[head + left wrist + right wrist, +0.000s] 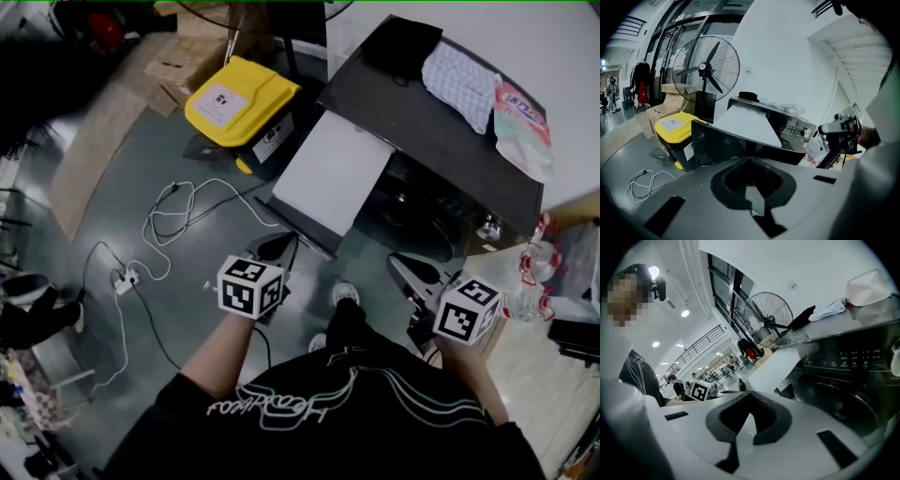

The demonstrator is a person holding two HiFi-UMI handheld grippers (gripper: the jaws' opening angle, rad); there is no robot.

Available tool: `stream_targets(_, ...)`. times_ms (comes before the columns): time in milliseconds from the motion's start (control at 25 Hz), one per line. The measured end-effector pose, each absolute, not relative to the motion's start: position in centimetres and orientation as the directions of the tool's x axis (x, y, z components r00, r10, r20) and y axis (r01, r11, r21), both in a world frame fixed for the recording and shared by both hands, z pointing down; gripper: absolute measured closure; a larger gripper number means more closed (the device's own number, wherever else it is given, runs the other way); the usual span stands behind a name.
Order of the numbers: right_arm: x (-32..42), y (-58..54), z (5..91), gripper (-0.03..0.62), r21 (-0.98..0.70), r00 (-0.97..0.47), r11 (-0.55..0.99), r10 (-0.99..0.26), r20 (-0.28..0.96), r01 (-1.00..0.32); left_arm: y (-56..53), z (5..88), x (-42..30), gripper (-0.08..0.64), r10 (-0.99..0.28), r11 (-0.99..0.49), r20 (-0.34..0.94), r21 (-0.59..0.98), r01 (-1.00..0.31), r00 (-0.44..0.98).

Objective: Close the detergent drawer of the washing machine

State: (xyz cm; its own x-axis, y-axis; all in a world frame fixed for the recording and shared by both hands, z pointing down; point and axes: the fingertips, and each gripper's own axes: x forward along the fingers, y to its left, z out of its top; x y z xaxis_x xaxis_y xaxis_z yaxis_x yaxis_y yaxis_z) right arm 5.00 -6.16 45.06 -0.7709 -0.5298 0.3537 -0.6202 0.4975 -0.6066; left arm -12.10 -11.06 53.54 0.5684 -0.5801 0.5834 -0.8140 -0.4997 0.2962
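Though apart from left claw (272, 248) and right claw (405, 267), washing machine (412, 105) just ahead

I count one dark grey washing machine (431, 122), one yellow-lidded black bin (258, 89), one checked white cloth (459, 80), perhaps two brown cardboard boxes (192, 61).

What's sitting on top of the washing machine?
On the washing machine lie a flat black item, a checkered cloth and a pink-and-green bag. Anything under the cloth or the bag is covered, so I can't see it.
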Motion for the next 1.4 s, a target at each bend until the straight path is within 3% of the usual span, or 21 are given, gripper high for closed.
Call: stream_targets(1400, 8.3, -14.8, 45.1, 0.565, -0.621, -0.79, 0.515, -0.526, 0.317, -0.592, -17.1, 52.9, -8.9, 0.538, -0.579, -0.48, 0.598, 0.299, -0.824, 0.554)
